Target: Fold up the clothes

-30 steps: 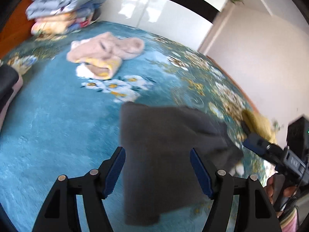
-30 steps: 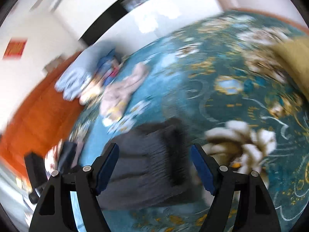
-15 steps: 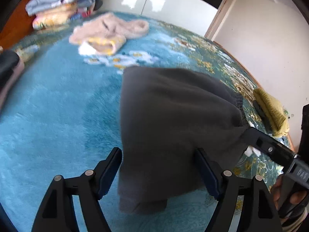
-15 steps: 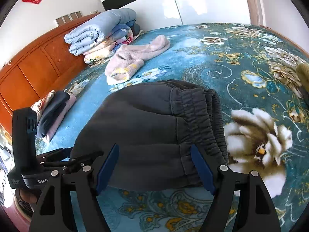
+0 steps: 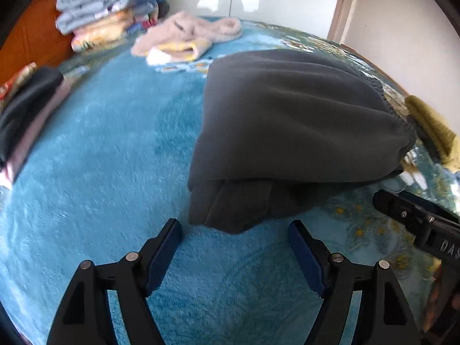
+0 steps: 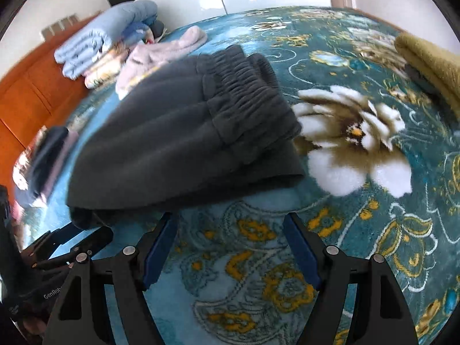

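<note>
A dark grey pair of sweatpants [image 5: 293, 126] lies folded in a thick bundle on the blue floral bed cover [image 5: 95, 172]; its elastic waistband shows in the right wrist view [image 6: 244, 86]. My left gripper [image 5: 235, 235] is open and empty, just short of the bundle's near edge. My right gripper [image 6: 230, 227] is open and empty, just below the bundle's near edge. The right gripper's body shows in the left wrist view [image 5: 417, 224], and the left gripper's body shows in the right wrist view [image 6: 57, 253].
A pink and yellow garment [image 5: 187, 34] lies crumpled farther back. A stack of folded quilts [image 5: 106, 3] sits against the wooden headboard. A dark folded pile [image 5: 26, 109] lies at the left. An olive-yellow folded item [image 6: 431, 60] lies at the right.
Both grippers have pulled back from the grey bundle, which now lies wholly beyond the fingertips instead of between them. The bundle rests folded on the bed.
</note>
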`<control>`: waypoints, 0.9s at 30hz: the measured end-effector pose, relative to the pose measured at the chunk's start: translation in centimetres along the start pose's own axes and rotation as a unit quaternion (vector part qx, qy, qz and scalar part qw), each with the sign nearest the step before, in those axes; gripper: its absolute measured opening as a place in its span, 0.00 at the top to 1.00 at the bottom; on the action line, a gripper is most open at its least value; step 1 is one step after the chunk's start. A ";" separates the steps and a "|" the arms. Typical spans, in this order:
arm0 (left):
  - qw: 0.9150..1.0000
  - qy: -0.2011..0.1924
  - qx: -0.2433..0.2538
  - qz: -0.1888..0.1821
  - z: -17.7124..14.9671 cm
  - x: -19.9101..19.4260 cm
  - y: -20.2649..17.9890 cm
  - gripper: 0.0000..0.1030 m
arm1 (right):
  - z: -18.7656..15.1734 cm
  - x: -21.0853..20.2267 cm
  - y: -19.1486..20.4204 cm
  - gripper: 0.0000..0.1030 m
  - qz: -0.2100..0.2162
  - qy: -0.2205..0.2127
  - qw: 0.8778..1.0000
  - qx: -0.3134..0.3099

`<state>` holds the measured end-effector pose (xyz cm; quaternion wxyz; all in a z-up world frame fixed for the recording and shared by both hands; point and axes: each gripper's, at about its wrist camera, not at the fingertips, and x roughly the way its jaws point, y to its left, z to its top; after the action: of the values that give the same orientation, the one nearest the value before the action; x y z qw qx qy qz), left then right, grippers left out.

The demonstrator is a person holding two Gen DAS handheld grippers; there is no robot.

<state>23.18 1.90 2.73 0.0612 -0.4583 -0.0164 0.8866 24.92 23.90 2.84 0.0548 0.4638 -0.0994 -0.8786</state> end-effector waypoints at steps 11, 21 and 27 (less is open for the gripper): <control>0.998 -0.028 -0.014 0.051 -0.3 1.4 -0.7 0.00 | -1.3 1.1 2.3 0.18 -0.058 -0.012 0.997 -0.054; 0.998 -0.032 -0.023 0.040 0.0 1.6 -0.1 0.00 | -1.2 1.3 1.9 0.15 -0.048 -0.014 0.998 -0.044; 0.998 -0.035 -0.025 0.038 -0.4 1.3 -0.5 0.00 | -1.2 1.3 1.9 0.13 -0.044 -0.014 0.998 -0.043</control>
<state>22.76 2.57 1.50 0.0150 -0.4289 -0.0232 0.9030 25.12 21.67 1.55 0.0342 0.4530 -0.0419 -0.8898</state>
